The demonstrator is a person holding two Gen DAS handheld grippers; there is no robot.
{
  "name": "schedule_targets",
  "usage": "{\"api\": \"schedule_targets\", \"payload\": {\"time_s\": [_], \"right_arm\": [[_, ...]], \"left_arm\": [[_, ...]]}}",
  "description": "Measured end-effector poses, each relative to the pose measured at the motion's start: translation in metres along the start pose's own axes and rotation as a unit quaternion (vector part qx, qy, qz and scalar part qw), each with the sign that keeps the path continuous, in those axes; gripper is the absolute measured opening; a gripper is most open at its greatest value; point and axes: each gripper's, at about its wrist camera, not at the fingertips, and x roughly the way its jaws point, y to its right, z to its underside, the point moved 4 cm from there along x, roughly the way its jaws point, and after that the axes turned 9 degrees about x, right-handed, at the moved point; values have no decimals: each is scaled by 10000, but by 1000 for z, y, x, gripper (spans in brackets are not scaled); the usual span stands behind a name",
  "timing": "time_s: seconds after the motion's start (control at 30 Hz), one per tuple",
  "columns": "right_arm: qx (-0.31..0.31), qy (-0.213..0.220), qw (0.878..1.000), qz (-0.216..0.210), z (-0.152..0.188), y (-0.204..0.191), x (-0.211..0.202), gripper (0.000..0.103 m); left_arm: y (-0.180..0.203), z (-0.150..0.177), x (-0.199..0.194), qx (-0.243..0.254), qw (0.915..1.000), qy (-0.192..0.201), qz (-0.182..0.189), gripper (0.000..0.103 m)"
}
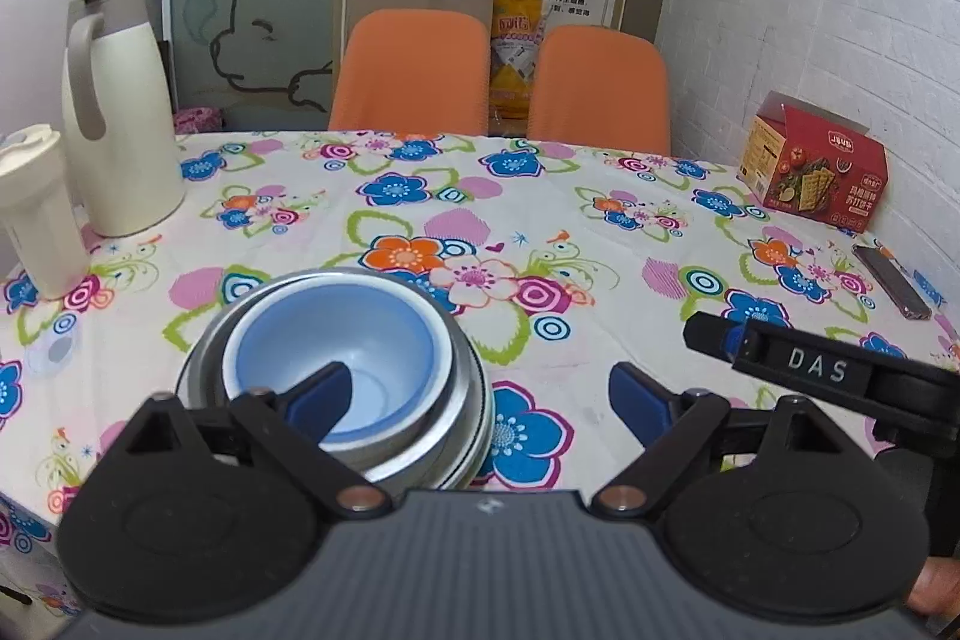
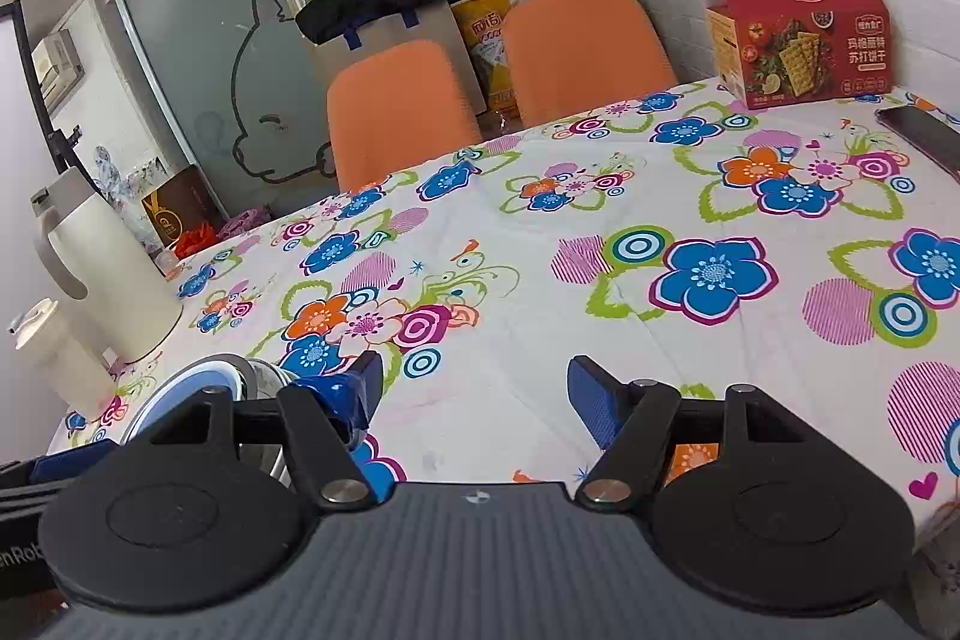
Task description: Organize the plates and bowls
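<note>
While I am holding both grippers wide open | left gripper (image 1: 480, 394) is hovering over one blue bowl (image 1: 336, 358) nested in steel bowls (image 1: 468, 394), count unclear | right gripper (image 2: 474, 394) is holding nothing, stack half hidden.

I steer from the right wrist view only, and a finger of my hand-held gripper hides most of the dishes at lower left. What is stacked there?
Observer: A light blue plastic bowl sits nested inside a wider shiny steel bowl.
Operator: Is anything inside the blue one?
Observer: It looks empty. One finger of the left hand-held gripper shows in front of its hollow.
Operator: Is that gripper holding the bowl?
Observer: No, its jaws stand wide open and grip nothing.
</note>
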Motion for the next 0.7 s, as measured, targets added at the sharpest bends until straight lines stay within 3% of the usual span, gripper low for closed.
{"api": "schedule_targets", "payload": {"time_s": [0.17, 0.37, 0.7], "right_arm": [[-142, -108, 9998, 94, 19, 7, -7, 54], [-455, -238, 9965, 652, 44, 20, -7, 54], [-606, -388, 9957, 582, 66, 20, -13, 54]], "left_arm": [[11, 28, -10, 234, 9997, -49, 18, 88], [24, 63, -15, 478, 9985, -219, 177, 88], [35, 94, -18, 672, 9968, -325, 281, 88]]}}
